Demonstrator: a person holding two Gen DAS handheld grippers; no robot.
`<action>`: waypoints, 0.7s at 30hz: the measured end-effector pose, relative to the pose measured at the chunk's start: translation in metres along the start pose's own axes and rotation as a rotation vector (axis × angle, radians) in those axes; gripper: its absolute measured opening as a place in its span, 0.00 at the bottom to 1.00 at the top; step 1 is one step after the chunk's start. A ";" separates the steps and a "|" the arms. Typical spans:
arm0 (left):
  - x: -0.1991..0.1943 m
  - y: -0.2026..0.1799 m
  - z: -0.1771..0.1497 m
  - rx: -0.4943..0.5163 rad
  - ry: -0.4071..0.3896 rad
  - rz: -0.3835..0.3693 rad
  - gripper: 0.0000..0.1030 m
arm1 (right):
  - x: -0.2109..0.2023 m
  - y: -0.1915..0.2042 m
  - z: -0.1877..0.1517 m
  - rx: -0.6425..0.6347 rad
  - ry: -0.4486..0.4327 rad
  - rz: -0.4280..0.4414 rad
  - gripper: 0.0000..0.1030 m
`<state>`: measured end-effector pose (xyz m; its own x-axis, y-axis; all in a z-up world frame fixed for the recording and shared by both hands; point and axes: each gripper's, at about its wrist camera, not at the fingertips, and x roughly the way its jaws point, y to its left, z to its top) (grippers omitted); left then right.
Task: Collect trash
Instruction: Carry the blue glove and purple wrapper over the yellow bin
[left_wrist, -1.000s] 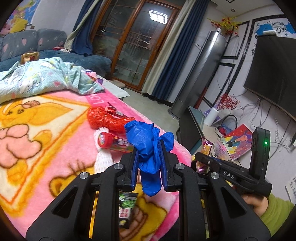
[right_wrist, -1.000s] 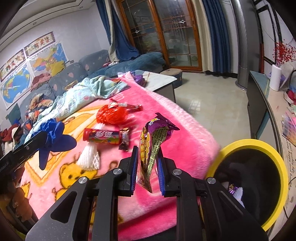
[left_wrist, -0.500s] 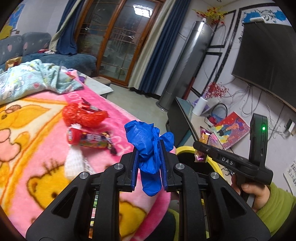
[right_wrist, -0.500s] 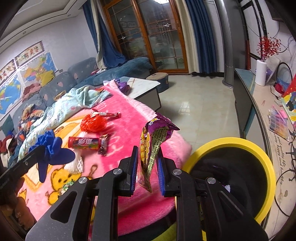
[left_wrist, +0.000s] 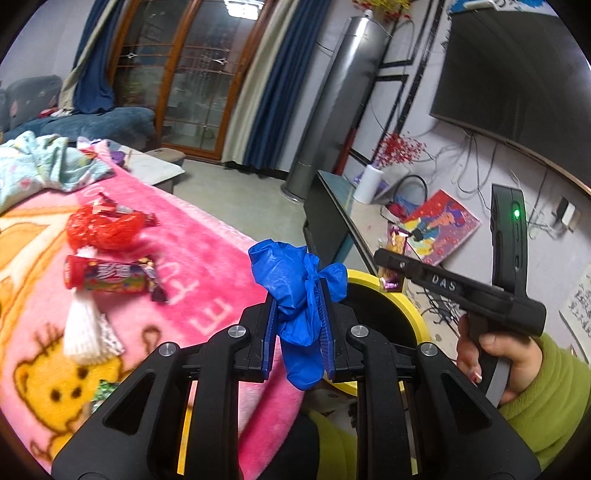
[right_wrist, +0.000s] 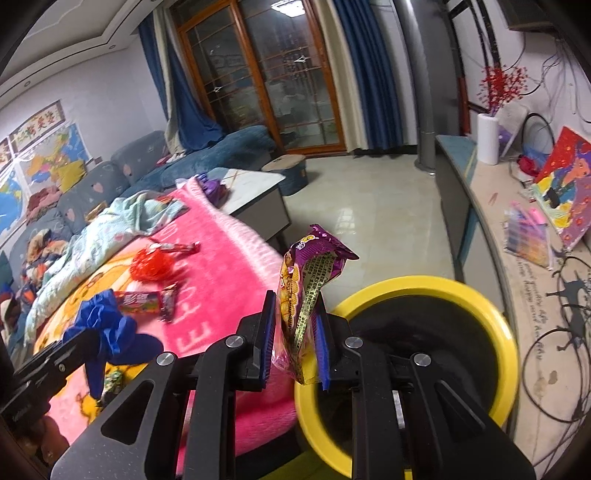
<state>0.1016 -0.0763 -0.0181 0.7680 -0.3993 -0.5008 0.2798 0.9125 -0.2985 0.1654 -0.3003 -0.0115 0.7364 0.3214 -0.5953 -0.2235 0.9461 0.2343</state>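
Surveying from my own jaws: pink blanket (left_wrist: 207, 258) spreads to the left, yellow-rimmed bin (right_wrist: 491, 325) stands just beside its edge. My left gripper (left_wrist: 297, 325) is clamped on a crumpled blue glove (left_wrist: 295, 291), held near the bin's rim. My right gripper (right_wrist: 293, 332) is clamped on a purple snack wrapper (right_wrist: 308, 291), upright, at the bin's near rim. On the blanket lie a red mesh wad (left_wrist: 99, 230), a candy tube (left_wrist: 107, 277) and what appears a white foam net (left_wrist: 83, 328).
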 end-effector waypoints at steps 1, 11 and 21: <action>0.002 -0.003 0.000 0.006 0.002 -0.005 0.14 | -0.001 -0.005 0.000 0.010 0.000 -0.005 0.18; 0.026 -0.032 -0.003 0.067 0.036 -0.058 0.14 | -0.006 -0.042 -0.005 0.089 0.008 -0.042 0.18; 0.049 -0.057 -0.008 0.131 0.056 -0.089 0.14 | -0.008 -0.066 -0.006 0.115 -0.005 -0.109 0.18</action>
<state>0.1185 -0.1483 -0.0319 0.7045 -0.4799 -0.5228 0.4205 0.8757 -0.2373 0.1708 -0.3648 -0.0265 0.7554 0.2165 -0.6185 -0.0675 0.9645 0.2552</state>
